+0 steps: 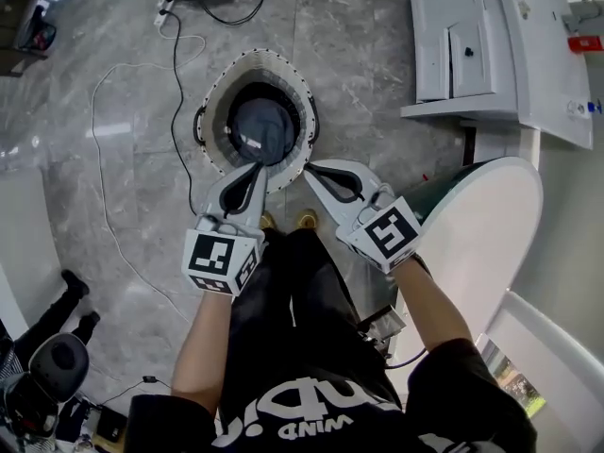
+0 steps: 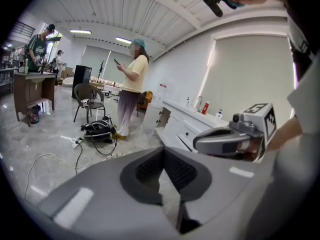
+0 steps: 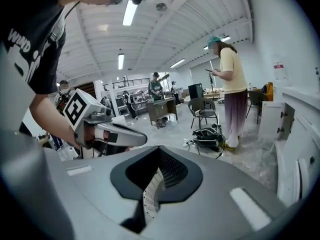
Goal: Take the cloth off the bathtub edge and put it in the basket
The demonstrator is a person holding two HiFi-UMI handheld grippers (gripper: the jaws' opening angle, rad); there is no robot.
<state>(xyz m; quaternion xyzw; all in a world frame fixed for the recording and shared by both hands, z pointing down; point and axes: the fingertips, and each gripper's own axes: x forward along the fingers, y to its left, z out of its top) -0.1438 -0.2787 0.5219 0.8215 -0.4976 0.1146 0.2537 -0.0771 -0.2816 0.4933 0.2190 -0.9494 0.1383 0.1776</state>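
Grey marble floor (image 1: 377, 74) fills most of the head view. The white oval bathtub (image 1: 491, 225) on the right is partly cut off behind the person's arm. The round white-rimmed woven basket (image 1: 217, 92) sits far centre, its near rim hidden by both claws. The dark blue-grey cloth (image 1: 264, 128) lies inside it, folds hard to read. Left claw (image 1: 258, 168) and right claw (image 1: 310, 170) are both closed and empty.

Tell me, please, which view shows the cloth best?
The head view. It looks straight down into the basket, where the dark cloth lies in full sight. The left and right gripper views look out across the room and show neither the cloth nor the basket.
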